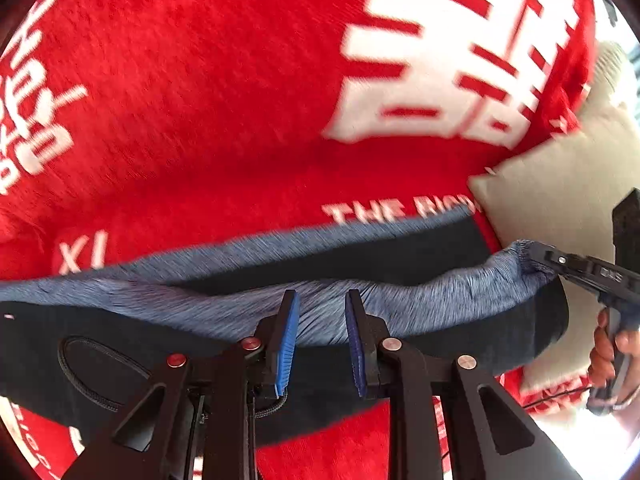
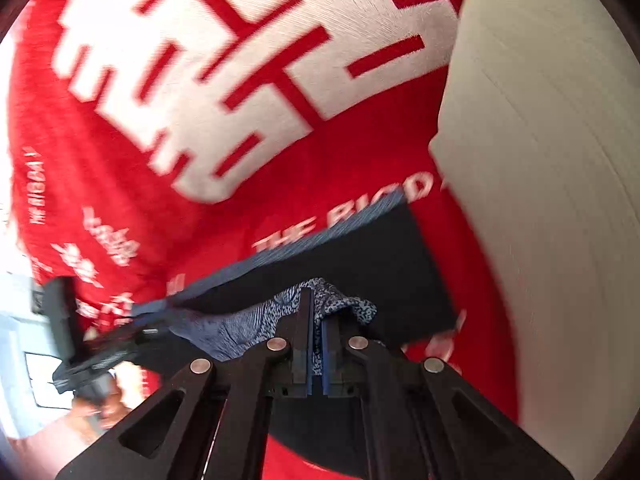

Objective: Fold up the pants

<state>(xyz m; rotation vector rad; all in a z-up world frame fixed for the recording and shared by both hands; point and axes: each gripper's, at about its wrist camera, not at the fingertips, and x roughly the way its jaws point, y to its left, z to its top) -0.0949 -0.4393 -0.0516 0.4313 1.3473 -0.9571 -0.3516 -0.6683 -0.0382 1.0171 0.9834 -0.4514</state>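
The dark navy pants with a heathered blue inner lining (image 1: pixel 400 304) are draped over a red fleece blanket with white lettering (image 1: pixel 200 100). The left gripper (image 1: pixel 322 344) is held spread over the lining (nothing pinched). The right gripper (image 2: pixel 318 344) is pressed together on the pants' edge beside a beige cushion (image 2: pixel 540 200).

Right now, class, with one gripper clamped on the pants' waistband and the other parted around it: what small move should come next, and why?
Probably shut the left gripper on the blue waistband. Its pads stand apart with the fabric between them, while the right gripper is already clamped on the pants, so only one end is held above the red blanket.
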